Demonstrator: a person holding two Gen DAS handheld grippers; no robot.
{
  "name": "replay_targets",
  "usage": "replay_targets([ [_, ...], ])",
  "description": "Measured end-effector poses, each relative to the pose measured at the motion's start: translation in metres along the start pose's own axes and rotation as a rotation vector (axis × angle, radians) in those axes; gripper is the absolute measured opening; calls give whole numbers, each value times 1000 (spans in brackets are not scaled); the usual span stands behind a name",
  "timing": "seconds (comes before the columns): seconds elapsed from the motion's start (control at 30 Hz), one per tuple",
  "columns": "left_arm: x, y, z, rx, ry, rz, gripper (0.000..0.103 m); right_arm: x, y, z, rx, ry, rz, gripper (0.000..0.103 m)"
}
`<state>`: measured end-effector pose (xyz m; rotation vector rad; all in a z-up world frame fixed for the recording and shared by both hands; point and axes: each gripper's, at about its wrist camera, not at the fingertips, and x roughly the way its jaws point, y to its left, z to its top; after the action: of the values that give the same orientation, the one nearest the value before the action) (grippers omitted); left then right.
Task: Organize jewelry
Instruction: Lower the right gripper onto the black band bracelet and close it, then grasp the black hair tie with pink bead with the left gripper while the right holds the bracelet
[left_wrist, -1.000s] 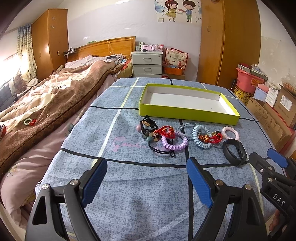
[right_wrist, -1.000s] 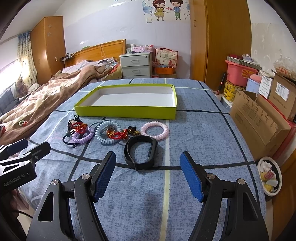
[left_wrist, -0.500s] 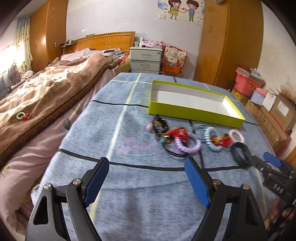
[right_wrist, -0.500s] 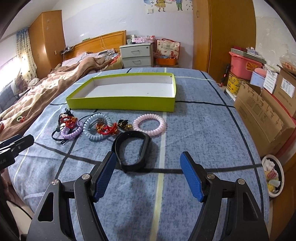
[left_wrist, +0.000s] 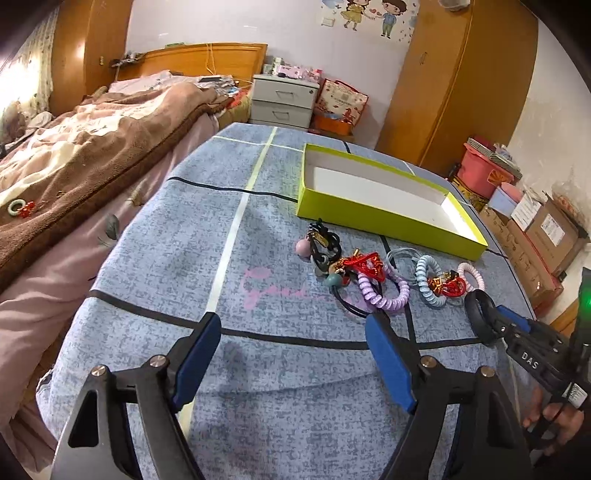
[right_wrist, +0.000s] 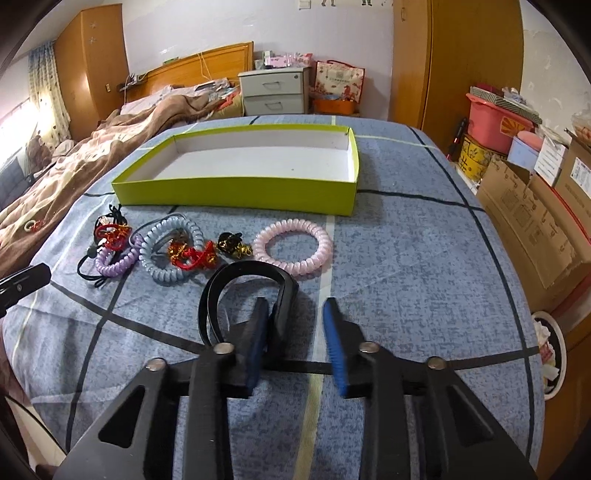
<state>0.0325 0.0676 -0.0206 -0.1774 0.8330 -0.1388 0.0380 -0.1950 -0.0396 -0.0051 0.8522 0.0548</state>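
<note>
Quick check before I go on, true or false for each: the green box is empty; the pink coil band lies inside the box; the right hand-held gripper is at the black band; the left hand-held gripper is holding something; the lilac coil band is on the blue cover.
1. The green box is empty. True.
2. The pink coil band lies inside the box. False: it lies on the blue cover, in front of the box.
3. The right hand-held gripper is at the black band. True: its jaws have just been closing with one side of the band between them.
4. The left hand-held gripper is holding something. False: it is open with nothing between its jaws.
5. The lilac coil band is on the blue cover. True.
</note>
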Motion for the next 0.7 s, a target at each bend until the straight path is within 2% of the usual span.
replay_targets([
  [0.13,5,3,4,-15,13,-14,74,1,-2,0,1,1,17,14],
  [0.43,19,-1,23,-1,27,-39,65,1,-9,5,26,-11,28,13],
  [0.47,22,-2,27,5,32,-36,62,1,-10,6,30,-12,30,13],
  [0.53,29,-2,33,10,37,-39,51,-2,-12,8,36,-22,34,13],
  [0.57,33,-1,37,5,49,-44,50,-4,-13,9,37,-28,40,13],
  [0.63,38,-1,43,0,53,-63,49,-8,-15,10,38,-40,45,13],
  [0.7,45,-2,48,4,57,-38,49,-9,-16,13,43,-46,44,13],
])
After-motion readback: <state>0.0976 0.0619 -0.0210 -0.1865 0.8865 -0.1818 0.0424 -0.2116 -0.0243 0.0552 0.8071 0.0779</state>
